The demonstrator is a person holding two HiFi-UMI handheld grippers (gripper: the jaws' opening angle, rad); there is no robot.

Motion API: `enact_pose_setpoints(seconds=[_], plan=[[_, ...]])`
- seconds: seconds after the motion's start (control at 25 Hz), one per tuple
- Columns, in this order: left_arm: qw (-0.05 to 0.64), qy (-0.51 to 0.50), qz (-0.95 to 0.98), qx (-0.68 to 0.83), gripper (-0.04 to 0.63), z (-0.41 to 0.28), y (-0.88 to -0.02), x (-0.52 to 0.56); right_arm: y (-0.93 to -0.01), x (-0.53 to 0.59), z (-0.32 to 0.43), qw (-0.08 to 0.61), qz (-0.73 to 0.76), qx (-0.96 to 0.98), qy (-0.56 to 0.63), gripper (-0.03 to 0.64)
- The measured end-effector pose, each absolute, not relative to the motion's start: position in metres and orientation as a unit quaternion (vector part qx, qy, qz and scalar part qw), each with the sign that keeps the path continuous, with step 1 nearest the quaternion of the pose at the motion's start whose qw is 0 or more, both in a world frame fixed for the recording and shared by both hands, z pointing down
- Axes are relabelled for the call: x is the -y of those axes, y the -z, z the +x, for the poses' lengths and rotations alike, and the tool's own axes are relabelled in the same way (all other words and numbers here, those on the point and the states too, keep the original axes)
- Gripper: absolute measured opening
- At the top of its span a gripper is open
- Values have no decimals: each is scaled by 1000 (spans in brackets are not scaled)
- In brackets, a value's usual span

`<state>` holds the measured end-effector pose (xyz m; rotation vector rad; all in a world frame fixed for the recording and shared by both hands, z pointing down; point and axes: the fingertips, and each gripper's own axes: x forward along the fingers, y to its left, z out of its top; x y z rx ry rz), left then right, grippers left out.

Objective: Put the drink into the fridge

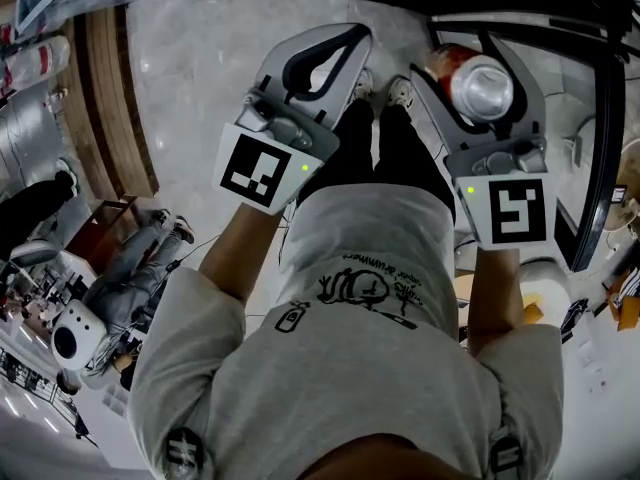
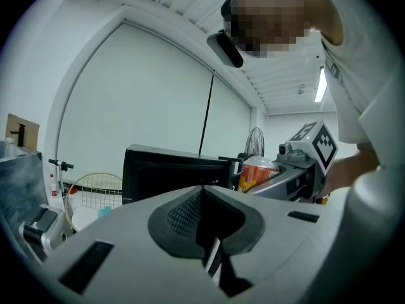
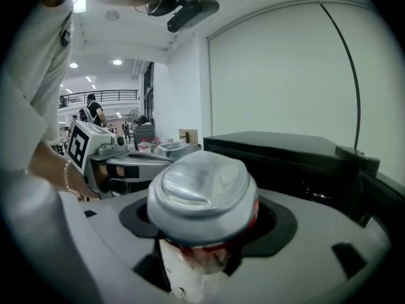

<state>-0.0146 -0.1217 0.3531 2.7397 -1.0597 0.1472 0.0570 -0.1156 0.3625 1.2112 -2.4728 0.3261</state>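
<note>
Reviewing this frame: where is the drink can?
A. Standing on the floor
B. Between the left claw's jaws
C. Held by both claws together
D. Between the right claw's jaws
D: the red drink can with a silver end sits clamped between the jaws of the right claw, while the left claw has its jaws together with nothing in them.

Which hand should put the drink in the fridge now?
The right. The right gripper is clamped on the drink can, while the left gripper is shut with nothing between its jaws.
</note>
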Motion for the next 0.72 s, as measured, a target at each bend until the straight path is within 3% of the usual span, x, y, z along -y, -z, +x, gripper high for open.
enact_pose_setpoints(seconds=[0.72], plan=[[80,-63,929,357,20,-7,-428,166,-456,166,61,206,434,868,-125,337]])
